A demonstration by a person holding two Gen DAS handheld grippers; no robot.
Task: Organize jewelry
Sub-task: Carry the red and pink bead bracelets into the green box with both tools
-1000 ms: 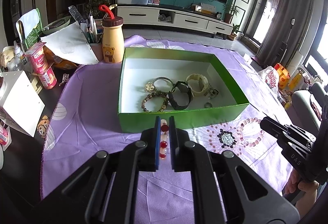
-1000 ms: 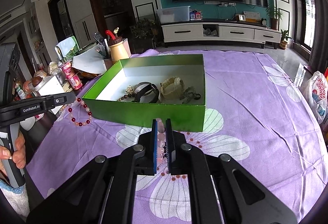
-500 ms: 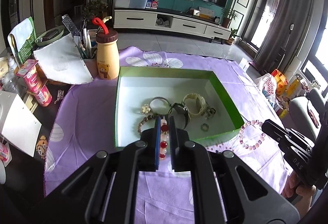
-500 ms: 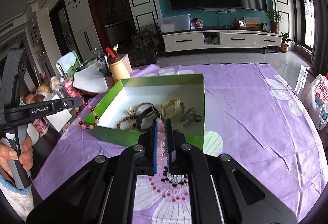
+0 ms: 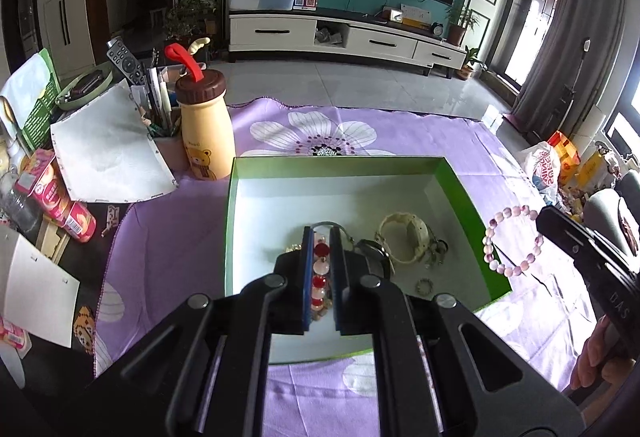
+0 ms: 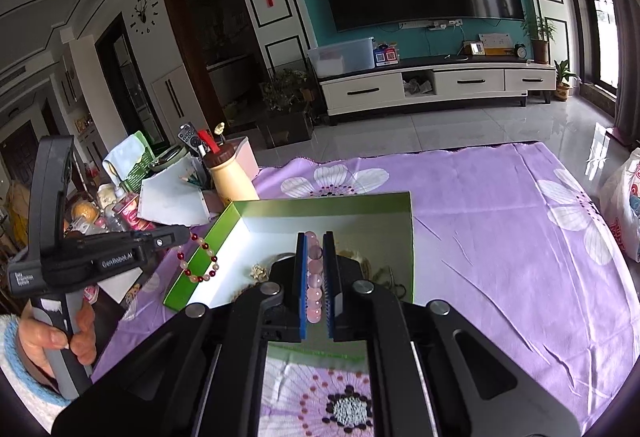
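A green box (image 5: pixel 231 221) with a white inside sits on the purple cloth and holds several bracelets, a watch and a ring (image 5: pixel 425 284). My left gripper (image 5: pixel 320 237) is shut on a red and white bead bracelet (image 5: pixel 321 269), held over the box's near left part; the bracelet hangs from it in the right wrist view (image 6: pixel 198 260). My right gripper (image 6: pixel 315 242) is shut on a pink bead bracelet (image 6: pixel 314 289) above the box's (image 6: pixel 411 237) near right side; its loop shows in the left wrist view (image 5: pixel 512 239).
A yellow bear bottle (image 5: pixel 205 133), a pen holder, papers (image 5: pixel 108 153) and snack tubes (image 5: pixel 56 197) crowd the table's left side. The purple flowered cloth (image 6: pixel 520 237) stretches to the right of the box. A plastic bag (image 6: pixel 624 213) lies beyond the right edge.
Both grippers have risen and moved forward over the green box, each still holding its bracelet.
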